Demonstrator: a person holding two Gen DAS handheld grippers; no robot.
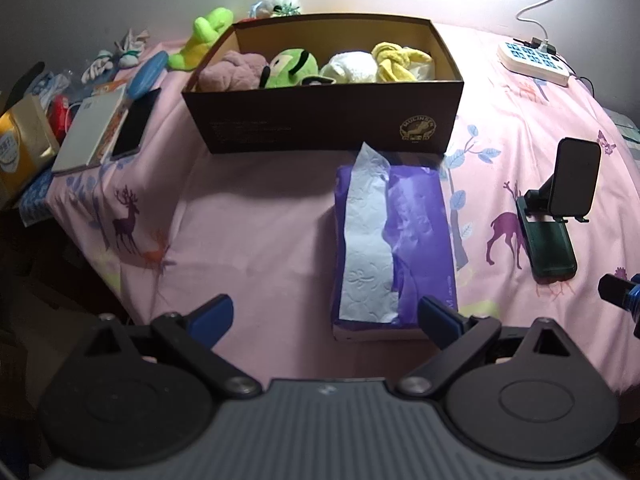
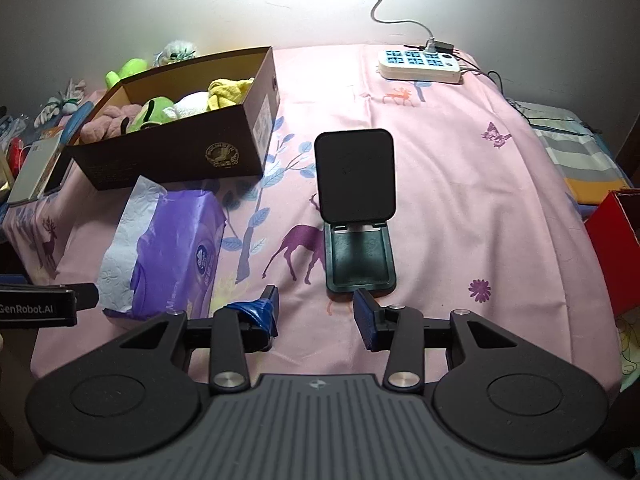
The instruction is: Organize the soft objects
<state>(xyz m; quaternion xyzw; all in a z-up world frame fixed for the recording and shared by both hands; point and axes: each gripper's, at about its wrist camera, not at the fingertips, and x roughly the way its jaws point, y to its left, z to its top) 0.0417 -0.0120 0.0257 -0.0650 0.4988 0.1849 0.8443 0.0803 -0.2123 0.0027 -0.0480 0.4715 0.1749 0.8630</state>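
red box [image 2: 614, 252] only in right view; phone [image 1: 134, 124] only left

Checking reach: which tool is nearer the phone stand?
Right. The right tool sits just before the phone stand; the left tool is off beside it, by the tissue pack.

A home bedroom: pink deer-print bedsheet [image 2: 460, 200], plush toys [image 1: 292, 68].
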